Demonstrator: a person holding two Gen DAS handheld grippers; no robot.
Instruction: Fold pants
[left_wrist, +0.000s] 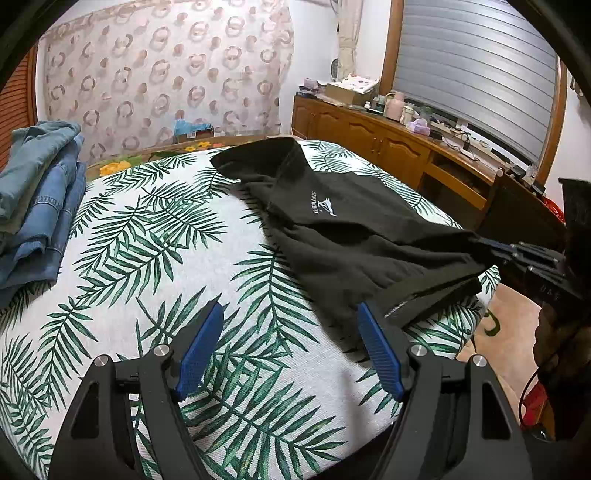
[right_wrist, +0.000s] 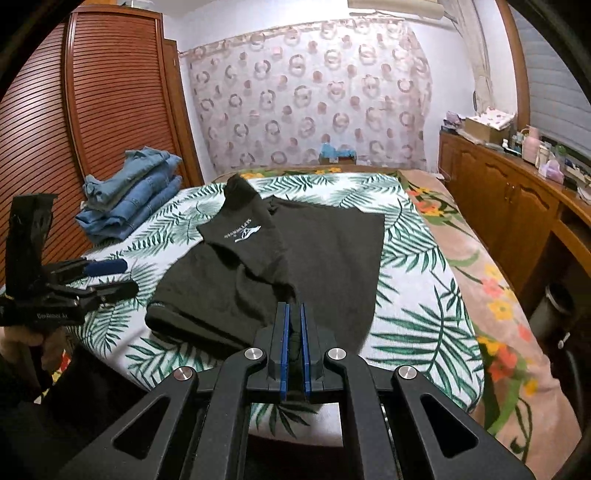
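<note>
Black pants (left_wrist: 343, 225) with a small white logo lie partly folded on the leaf-print bed cover (left_wrist: 155, 258); they also show in the right wrist view (right_wrist: 295, 254). My left gripper (left_wrist: 291, 310) is open and empty, hovering over the cover just left of the pants' near edge. It shows at the left of the right wrist view (right_wrist: 118, 277). My right gripper (right_wrist: 293, 308) is shut on the near edge of the pants, black cloth pinched between its blue pads. It shows at the right of the left wrist view (left_wrist: 484, 245), gripping the pants' corner.
A stack of folded blue jeans (left_wrist: 37, 199) sits at the far left of the bed, also seen in the right wrist view (right_wrist: 129, 199). A wooden sideboard (left_wrist: 388, 147) with clutter runs along the right. A louvred wardrobe (right_wrist: 92, 110) stands behind the jeans.
</note>
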